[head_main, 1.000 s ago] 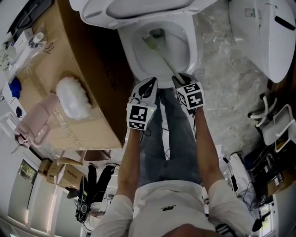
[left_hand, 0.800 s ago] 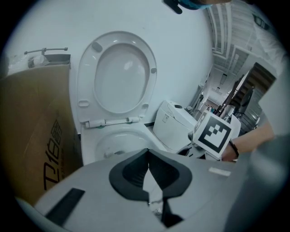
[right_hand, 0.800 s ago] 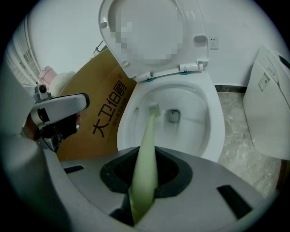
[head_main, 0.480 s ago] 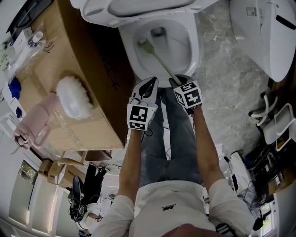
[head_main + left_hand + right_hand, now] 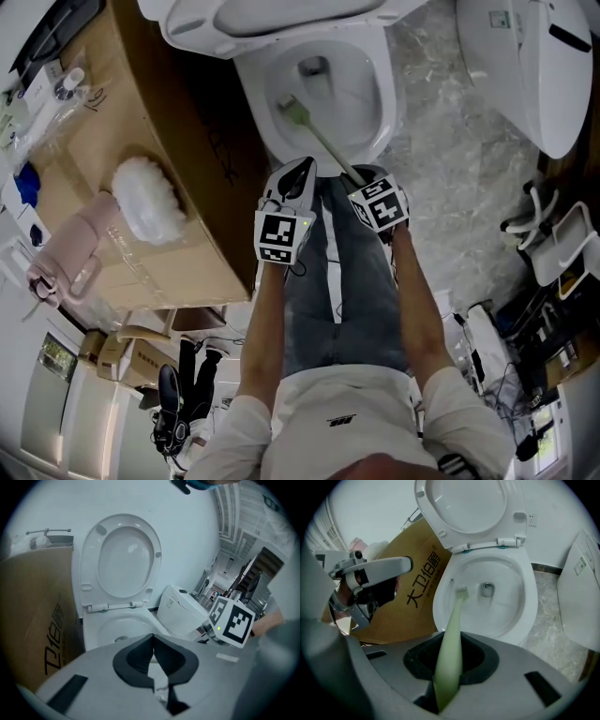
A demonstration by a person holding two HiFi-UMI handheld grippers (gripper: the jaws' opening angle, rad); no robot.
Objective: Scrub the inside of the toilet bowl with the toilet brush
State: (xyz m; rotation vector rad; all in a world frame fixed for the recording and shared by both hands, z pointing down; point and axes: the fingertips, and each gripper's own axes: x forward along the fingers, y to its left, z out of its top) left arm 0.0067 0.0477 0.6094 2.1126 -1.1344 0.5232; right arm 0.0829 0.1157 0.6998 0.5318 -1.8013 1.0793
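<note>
The white toilet bowl (image 5: 258, 98) stands open at the top of the head view, its seat and lid (image 5: 464, 503) raised. A pale green toilet brush (image 5: 319, 136) reaches into it, and its head (image 5: 461, 591) rests on the bowl's left inner wall, beside the drain (image 5: 487, 589). My right gripper (image 5: 362, 176) is shut on the brush handle (image 5: 451, 639) just over the bowl's front rim. My left gripper (image 5: 298, 174) hovers beside it to the left, at the front rim, shut with nothing between its jaws. In the left gripper view the bowl (image 5: 117, 625) lies just beyond the left gripper (image 5: 153, 641).
A tall cardboard box (image 5: 164, 112) stands tight against the toilet's left side, with a white fluffy item (image 5: 145, 197) and a pink one (image 5: 70, 248) on it. A second white toilet (image 5: 525, 66) sits to the right across marble floor (image 5: 459, 169). The person's jeans (image 5: 342, 291) are below the grippers.
The brush head has slid from near the drain toward the near left wall of the bowl. My right gripper has shifted slightly with it. The left gripper has stayed put.
</note>
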